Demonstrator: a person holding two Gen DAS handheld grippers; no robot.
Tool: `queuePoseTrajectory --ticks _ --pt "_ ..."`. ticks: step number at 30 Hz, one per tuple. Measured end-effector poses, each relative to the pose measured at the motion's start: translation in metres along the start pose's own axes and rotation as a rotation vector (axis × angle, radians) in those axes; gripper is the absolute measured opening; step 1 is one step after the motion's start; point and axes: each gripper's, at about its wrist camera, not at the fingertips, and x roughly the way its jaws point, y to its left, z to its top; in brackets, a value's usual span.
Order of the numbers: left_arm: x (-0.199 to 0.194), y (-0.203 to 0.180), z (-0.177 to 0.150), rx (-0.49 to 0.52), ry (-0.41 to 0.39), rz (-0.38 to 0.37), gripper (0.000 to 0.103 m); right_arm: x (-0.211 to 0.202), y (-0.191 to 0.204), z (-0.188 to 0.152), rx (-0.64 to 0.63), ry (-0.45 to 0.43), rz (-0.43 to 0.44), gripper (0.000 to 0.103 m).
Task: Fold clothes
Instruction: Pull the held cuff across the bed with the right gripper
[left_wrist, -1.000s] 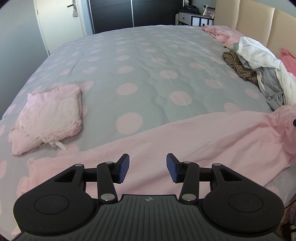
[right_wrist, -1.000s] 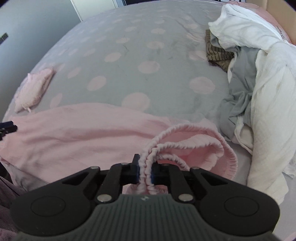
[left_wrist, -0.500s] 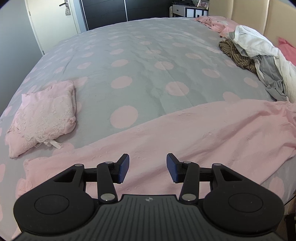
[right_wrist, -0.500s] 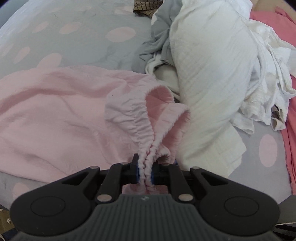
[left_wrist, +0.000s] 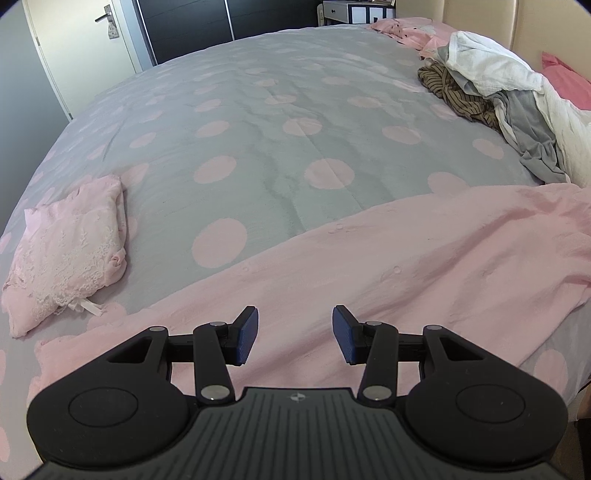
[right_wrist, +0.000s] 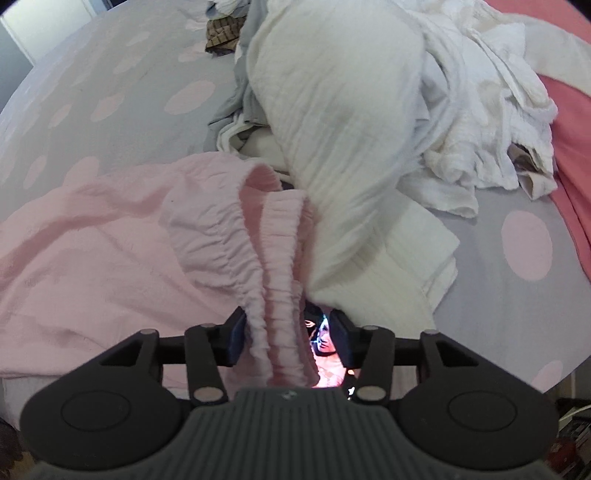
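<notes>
Pink cotton fills the lower half of both views: the pink garment lies spread flat along the near edge of the bed, and its gathered elastic waistband runs down the middle of the right wrist view, straight in between the fingers of the right gripper. Those fingers have just been opening; the waistband sits between them, touching the left pad, a clear gap on the right side, so it's released rather than pinched. In the left wrist view, the left gripper hovers at bottom centre above the flat cloth, fingers parted, nothing between them. Plenty of open room: the grey duvet with pink dots is bare across the centre and upper left of that frame. A folded pink lace piece rests at the left edge, well apart. On the right, a heap of white, grey and striped laundry crowds against the waistband. No readable writing anywhere.
</notes>
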Motion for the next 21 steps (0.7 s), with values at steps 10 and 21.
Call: queuePoseTrajectory --ticks 10,21 --pt "0.011 -0.017 0.006 0.031 0.018 -0.009 0.042 0.018 -0.002 -0.006 0.007 -0.002 0.052 0.028" --pt "0.004 -0.015 0.007 0.019 -0.006 -0.011 0.042 -0.007 0.026 -0.001 -0.045 -0.081 0.119 0.010"
